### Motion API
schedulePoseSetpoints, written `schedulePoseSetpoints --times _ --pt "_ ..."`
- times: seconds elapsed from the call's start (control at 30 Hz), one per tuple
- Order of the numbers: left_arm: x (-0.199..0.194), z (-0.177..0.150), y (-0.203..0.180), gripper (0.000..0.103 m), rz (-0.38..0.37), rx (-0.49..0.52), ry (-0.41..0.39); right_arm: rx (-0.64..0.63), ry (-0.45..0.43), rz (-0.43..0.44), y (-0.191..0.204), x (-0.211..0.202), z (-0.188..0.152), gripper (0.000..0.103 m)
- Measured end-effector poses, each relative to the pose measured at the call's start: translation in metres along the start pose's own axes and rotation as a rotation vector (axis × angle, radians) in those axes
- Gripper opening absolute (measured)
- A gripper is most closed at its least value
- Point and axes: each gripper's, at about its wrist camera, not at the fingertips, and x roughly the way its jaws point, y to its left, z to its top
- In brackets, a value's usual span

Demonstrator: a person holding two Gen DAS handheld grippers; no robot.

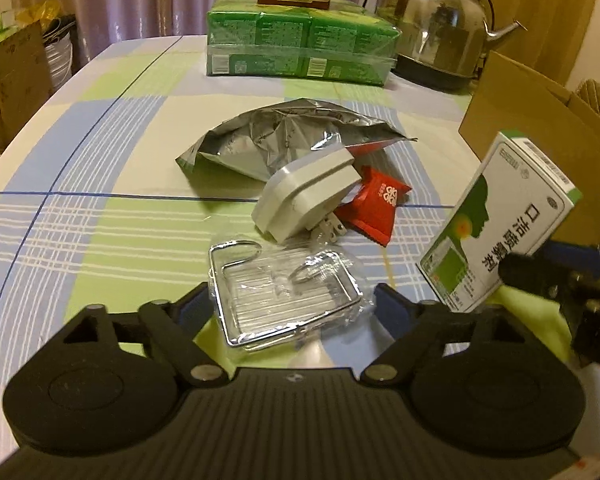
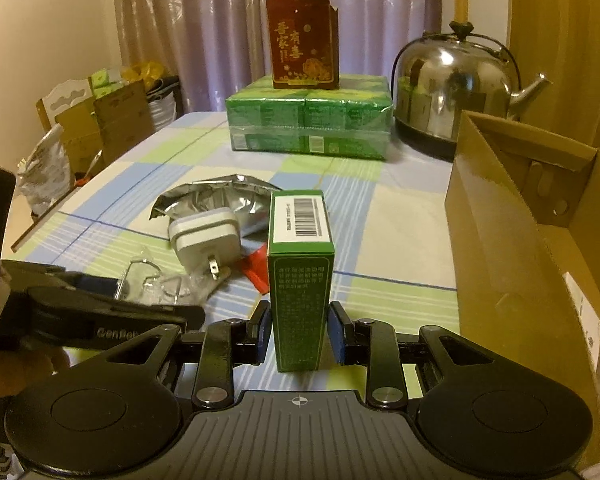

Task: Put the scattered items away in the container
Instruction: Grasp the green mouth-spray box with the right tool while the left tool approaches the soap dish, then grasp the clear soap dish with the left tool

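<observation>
My right gripper [image 2: 300, 332] is shut on a green and white medicine box [image 2: 300, 280], held just left of the open cardboard box [image 2: 500, 240]. In the left wrist view the same medicine box [image 1: 500, 220] is tilted beside the cardboard box [image 1: 512, 120]. My left gripper [image 1: 290, 306] is open, its fingers either side of a plastic-wrapped wire rack [image 1: 284, 304] on the tablecloth. Behind the rack lie a white plug adapter [image 1: 308, 196], a red packet [image 1: 374, 204] and a crumpled silver foil bag [image 1: 268, 136].
A shrink-wrapped green pack [image 2: 308, 124] with a dark red carton [image 2: 302, 40] on top stands at the table's far end, next to a steel kettle [image 2: 448, 96]. A chair and cardboard boxes [image 2: 100, 120] stand off the left table edge.
</observation>
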Motion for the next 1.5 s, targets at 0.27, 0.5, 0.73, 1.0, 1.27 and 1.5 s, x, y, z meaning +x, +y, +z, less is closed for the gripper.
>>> schedulePoseSetpoints --times 0.27,0.5,0.73,1.0,1.27,1.5 --pt "-0.012 -0.008 0.011 0.069 -0.023 0.071 0.02 0.012 0.005 0.008 -0.003 0.008 -0.005 0.06" --pt "-0.012 -0.008 0.017 0.082 -0.017 0.019 0.009 0.002 0.004 0.013 0.001 0.019 -0.003 0.06" --pt "-0.008 -0.009 0.016 0.07 0.0 0.034 0.003 -0.013 0.006 0.006 0.003 0.028 0.0 0.06" --pt "-0.017 -0.009 0.023 0.068 -0.012 0.028 -0.015 -0.017 0.055 0.006 0.002 0.045 -0.002 0.033" --pt "-0.034 -0.01 0.016 0.068 -0.015 0.042 -0.036 -0.014 0.045 -0.014 0.001 0.026 -0.007 0.027" --pt "-0.068 -0.018 0.007 0.068 -0.039 0.025 -0.054 0.0 0.01 -0.021 0.008 -0.017 -0.007 0.027"
